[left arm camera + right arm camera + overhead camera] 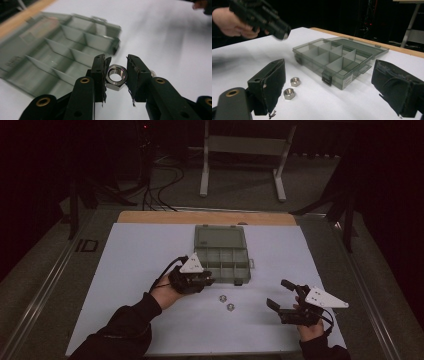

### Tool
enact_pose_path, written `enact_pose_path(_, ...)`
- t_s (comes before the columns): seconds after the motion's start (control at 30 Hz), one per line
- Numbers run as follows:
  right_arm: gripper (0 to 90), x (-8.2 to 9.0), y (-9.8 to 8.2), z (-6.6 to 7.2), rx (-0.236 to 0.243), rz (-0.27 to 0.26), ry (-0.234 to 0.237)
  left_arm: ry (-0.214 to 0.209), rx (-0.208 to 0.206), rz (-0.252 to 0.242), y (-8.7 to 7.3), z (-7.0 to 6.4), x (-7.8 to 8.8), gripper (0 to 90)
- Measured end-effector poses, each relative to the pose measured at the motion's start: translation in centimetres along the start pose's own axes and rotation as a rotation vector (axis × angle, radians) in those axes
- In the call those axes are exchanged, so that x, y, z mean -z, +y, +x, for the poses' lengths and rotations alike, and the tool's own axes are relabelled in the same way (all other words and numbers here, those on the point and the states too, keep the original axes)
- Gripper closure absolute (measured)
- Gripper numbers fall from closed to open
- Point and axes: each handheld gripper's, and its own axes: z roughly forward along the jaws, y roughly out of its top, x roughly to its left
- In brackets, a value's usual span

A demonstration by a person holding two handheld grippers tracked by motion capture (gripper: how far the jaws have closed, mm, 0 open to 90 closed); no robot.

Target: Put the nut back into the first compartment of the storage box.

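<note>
Pinched a nut (115,76) in left gripper (116,75), mid-frame, by the box (62,47); held right gripper (327,87) spread wide, lower right.

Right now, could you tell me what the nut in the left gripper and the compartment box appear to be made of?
The nut looks like bright polished metal, probably steel: mirror-like highlights on its faces and shiny cut threads in the bore. The compartment box appears to be smoky translucent plastic: the white table shows faintly through its thin walls and dividers, and its latches are dark and opaque.
</note>
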Motion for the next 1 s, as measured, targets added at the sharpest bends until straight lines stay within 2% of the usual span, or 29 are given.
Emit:
enact_pose_path(0.1,12.1,0.0,0.0,0.0,0.000,0.000,0.000,0.038,0.025,-0.038,0.9,1.0,0.7,68.6)
enact_pose_path(0.2,12.1,0.0,0.0,0.0,-0.002,0.002,0.000,0.074,0.047,-0.056,1.7,2.1,1.1,68.6)
enact_pose_path(0.37,12.1,0.0,0.0,0.0,-0.008,0.004,-0.001,0.141,0.062,-0.061,3.0,3.8,1.2,68.6)
enact_pose_path(0.5,12.1,-0.1,-0.1,-0.1,-0.004,0.006,-0.002,0.197,0.101,-0.059,3.7,4.9,0.5,68.6)
enact_pose_path(0.6,12.1,-0.1,-0.1,-0.1,-0.006,0.005,-0.003,0.218,0.122,-0.044,3.8,5.7,-0.3,68.6)
enact_pose_path(0.77,12.1,-0.1,-0.1,-0.1,-0.008,0.005,-0.003,0.224,0.175,-0.031,3.6,7.1,-1.8,68.6)
enact_pose_path(1.0,12.1,0.0,-0.2,-0.1,-0.012,0.008,-0.002,0.236,0.218,0.025,2.8,8.0,-3.9,68.6)
